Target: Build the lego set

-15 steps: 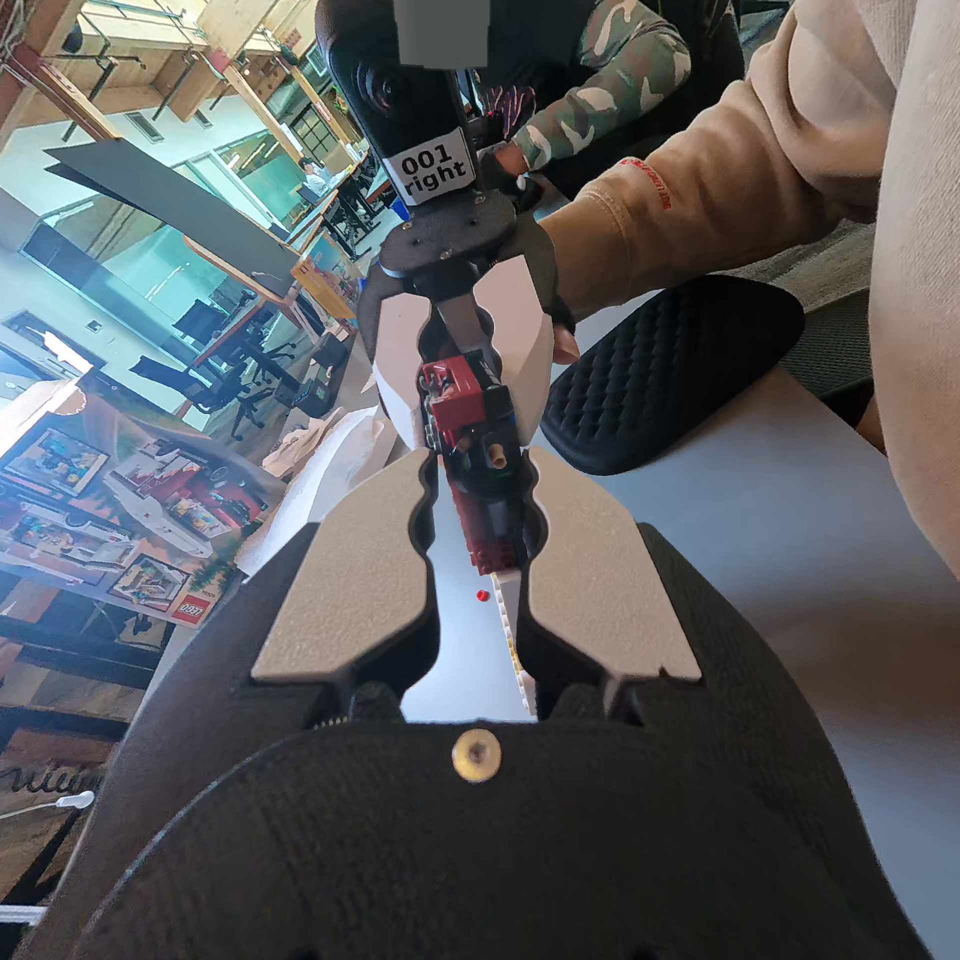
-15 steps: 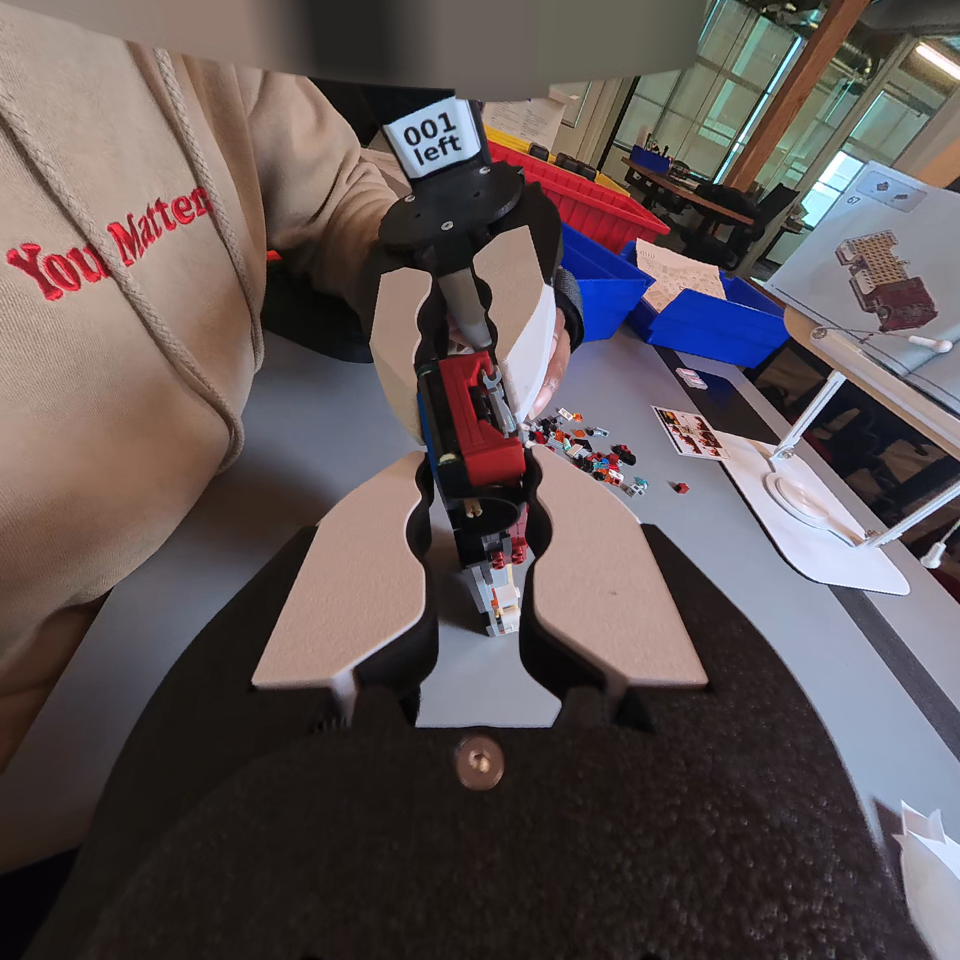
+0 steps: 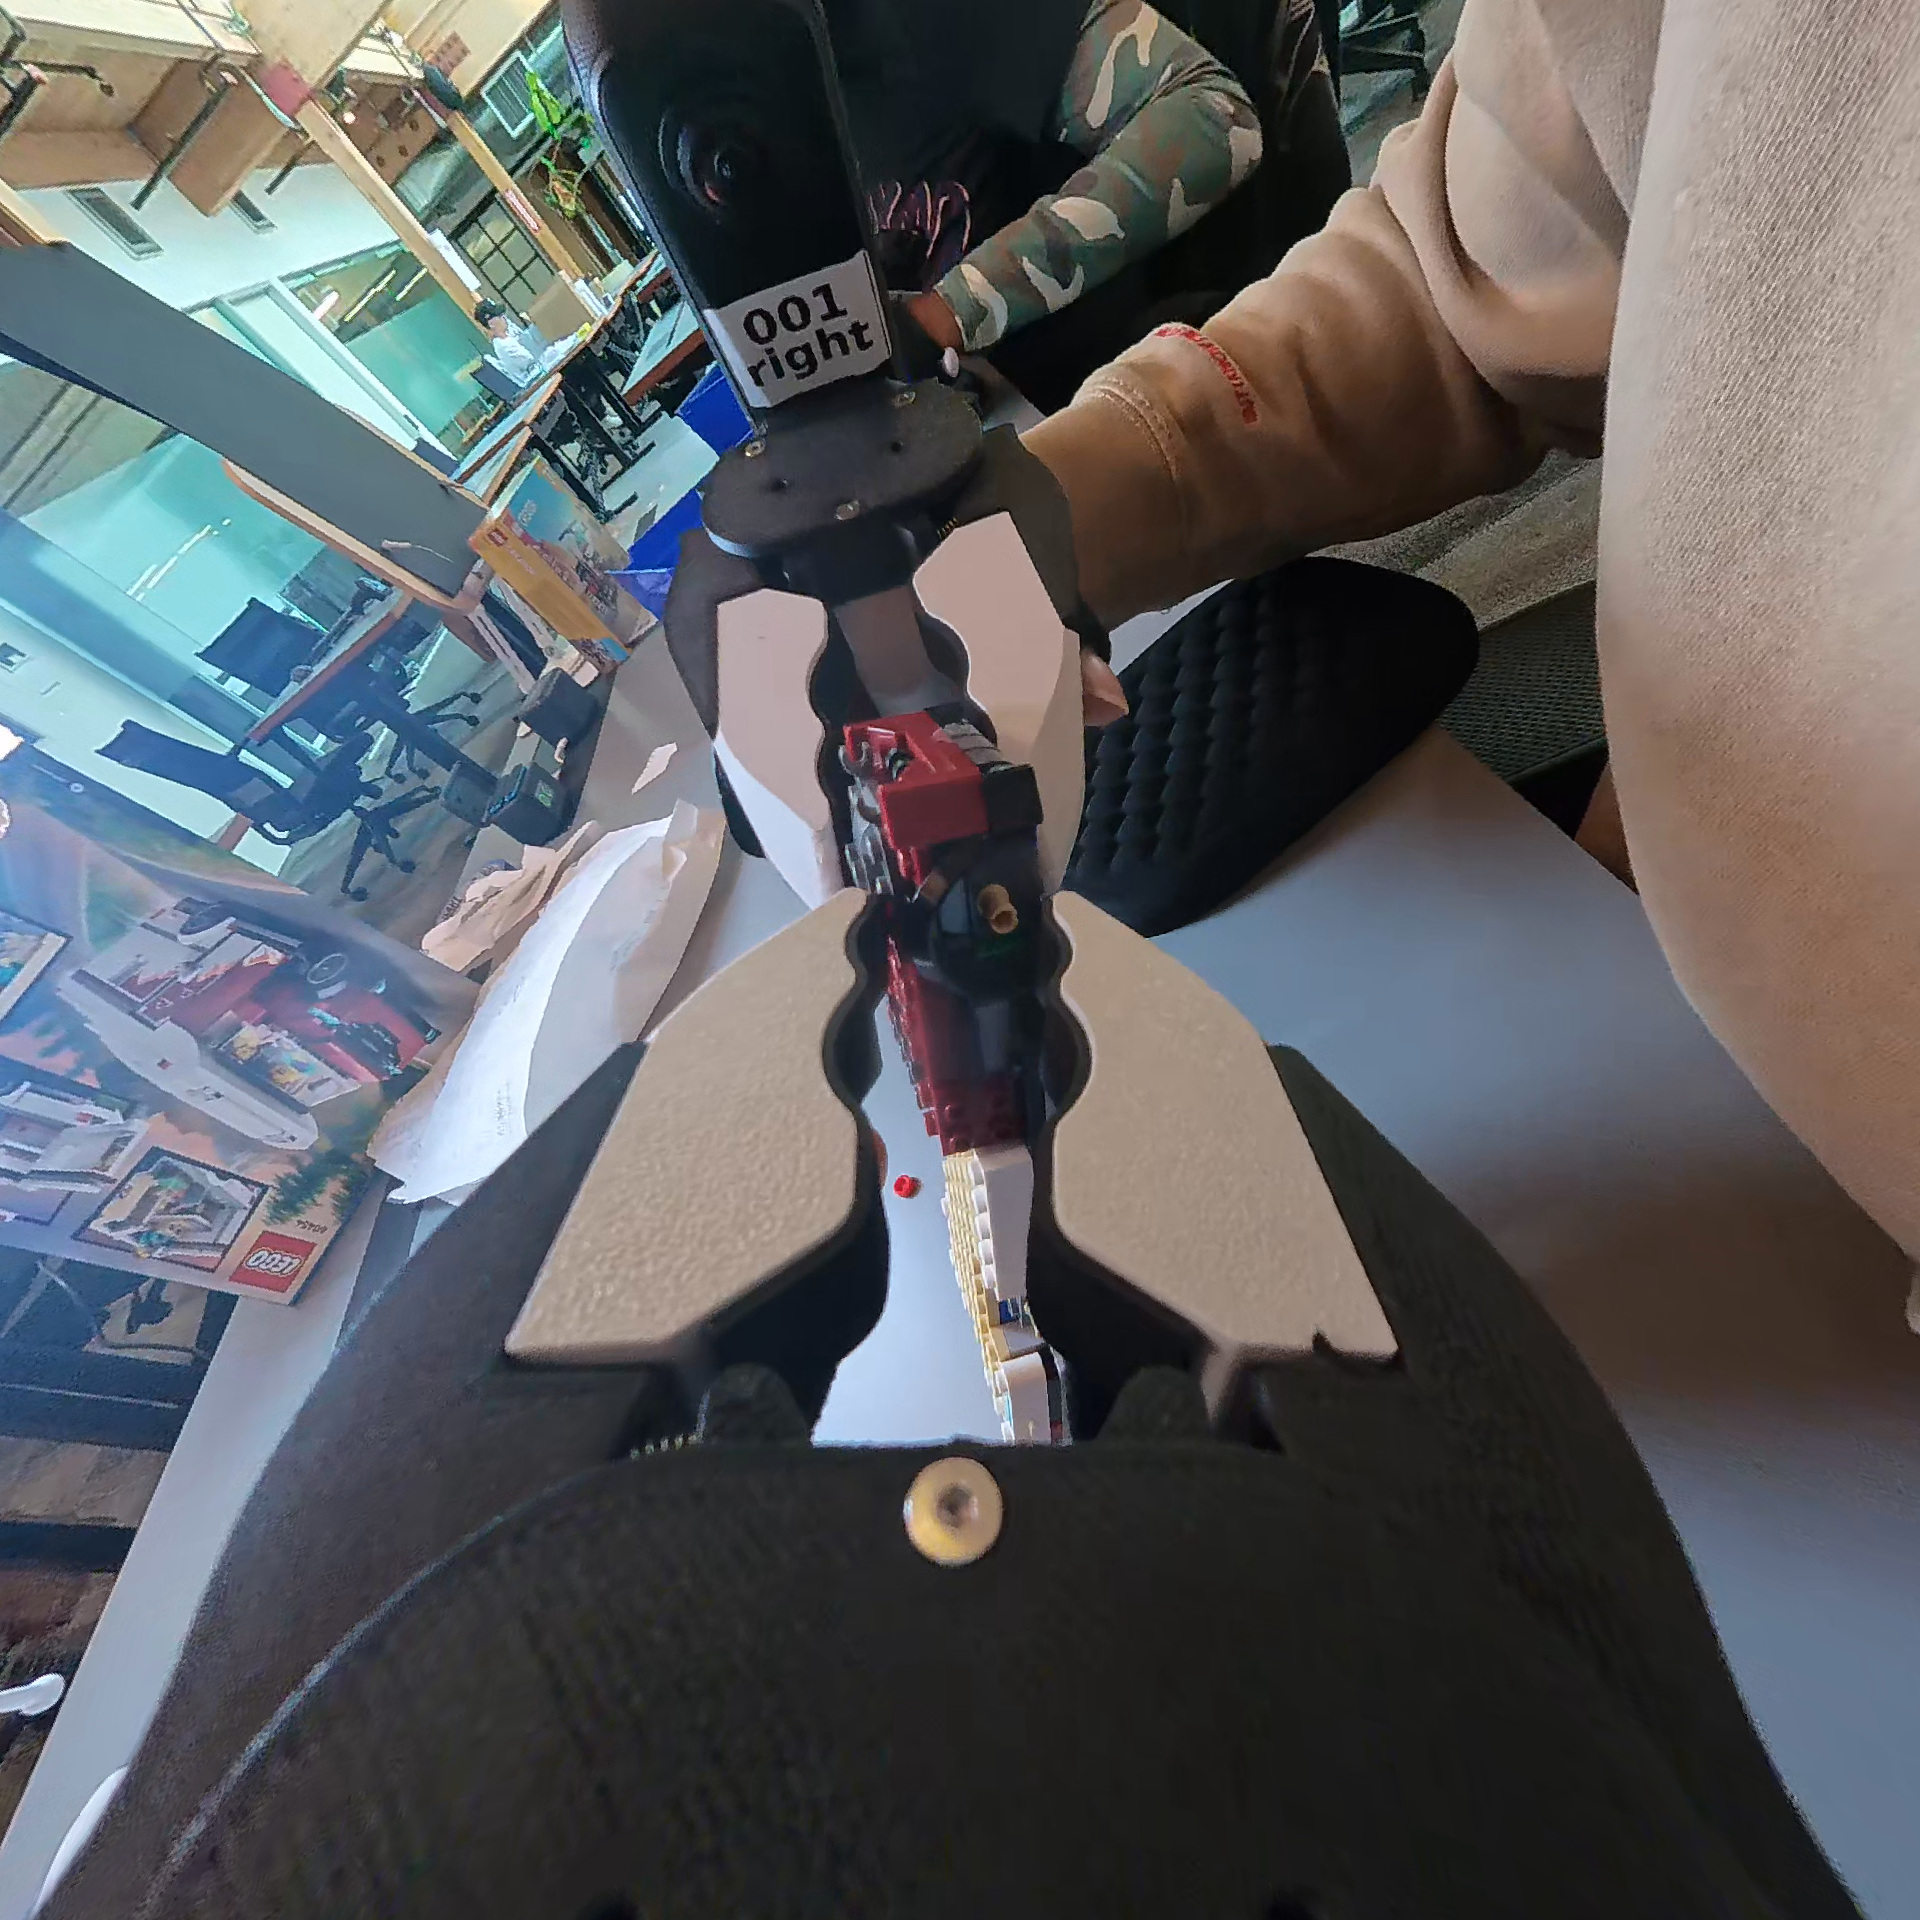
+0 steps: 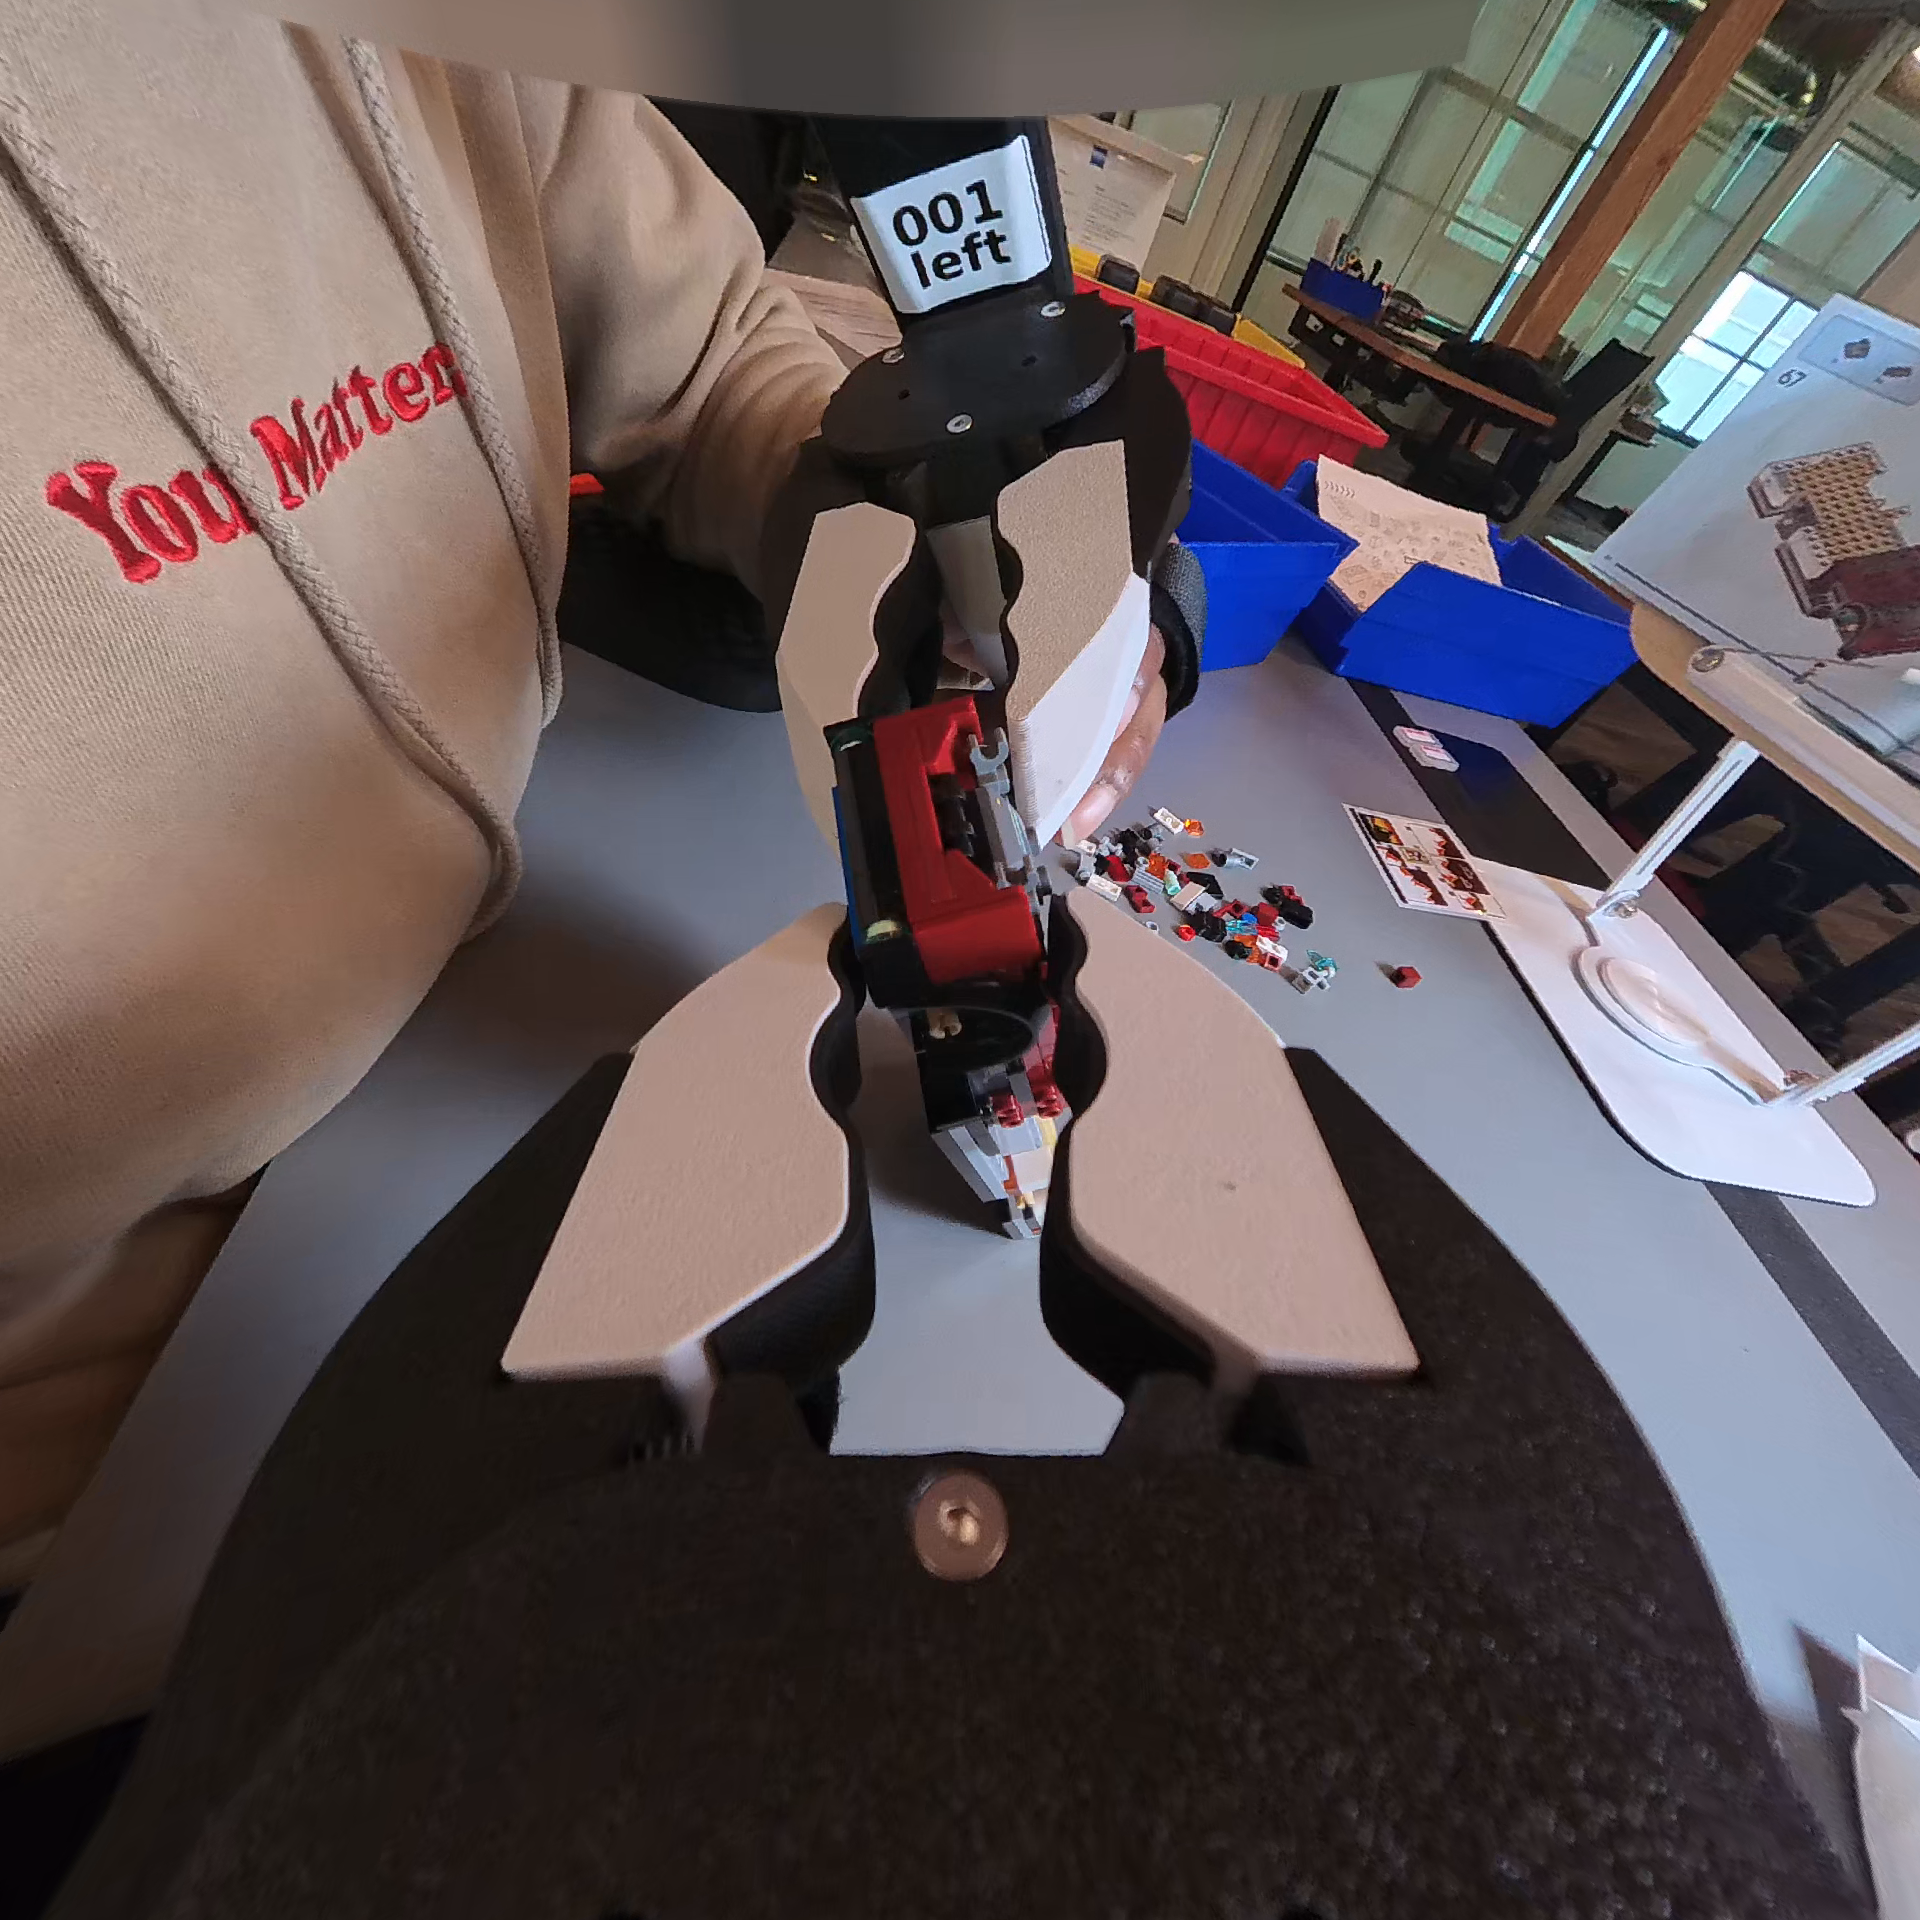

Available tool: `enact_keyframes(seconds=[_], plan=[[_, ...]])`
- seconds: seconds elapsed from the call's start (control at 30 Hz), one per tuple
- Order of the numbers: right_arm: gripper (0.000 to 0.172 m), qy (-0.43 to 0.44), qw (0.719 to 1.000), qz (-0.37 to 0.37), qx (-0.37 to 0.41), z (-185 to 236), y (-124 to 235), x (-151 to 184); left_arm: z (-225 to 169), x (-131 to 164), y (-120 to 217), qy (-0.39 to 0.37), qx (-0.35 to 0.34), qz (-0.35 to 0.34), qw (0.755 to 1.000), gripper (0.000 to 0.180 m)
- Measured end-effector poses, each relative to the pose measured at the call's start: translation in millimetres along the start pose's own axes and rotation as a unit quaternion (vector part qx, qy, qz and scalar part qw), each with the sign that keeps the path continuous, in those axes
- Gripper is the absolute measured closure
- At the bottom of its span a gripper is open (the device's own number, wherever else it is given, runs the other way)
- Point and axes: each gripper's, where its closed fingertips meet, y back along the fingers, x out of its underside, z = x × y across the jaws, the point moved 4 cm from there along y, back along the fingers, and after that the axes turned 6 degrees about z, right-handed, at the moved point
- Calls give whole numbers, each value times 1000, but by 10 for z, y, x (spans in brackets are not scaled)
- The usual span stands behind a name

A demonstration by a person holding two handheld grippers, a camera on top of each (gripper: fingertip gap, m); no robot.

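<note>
Brick model (image 3: 935, 800), dark red and black with a white and tan end, is hanging over the grey desk (image 3: 1403, 1039) with both tools clamping it at once. I can't tell if its low end is touching the desk.

Going left to right from the left tool's camera: a printed toy box (image 3: 187, 1091) is lying flat at the far left, and some crumpled white paper (image 3: 582, 997) is sitting just beside it. Then the left gripper (image 3: 956, 935) is squeezing its jaws onto the black middle of the model, with a tiny red stud (image 3: 905, 1184) lying on the desk underneath. Right of that, a black padded rest (image 3: 1268, 727) is sitting under a beige sleeve.

From the other camera, the right gripper (image 4: 956, 956) is pinching the model too, with its jaws pressing on the red and black block from both sides. The two tools are facing each other, nearly tip to tip. Further right, a pile of loose bricks (image 4: 1205, 894) is sitting near the model. A sticker sheet (image 4: 1423, 862) is lying beyond that, blue bins (image 4: 1475, 634) are lining the back, and an instruction booklet (image 4: 1818, 499) is standing propped at the far right
</note>
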Motion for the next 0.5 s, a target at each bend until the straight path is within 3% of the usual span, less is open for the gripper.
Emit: enact_keyframes(seconds=[0.5], plan=[[139,15,999,37,16,-16,-125,-72,-19,27,114,-42,-55,-16,997,151]])
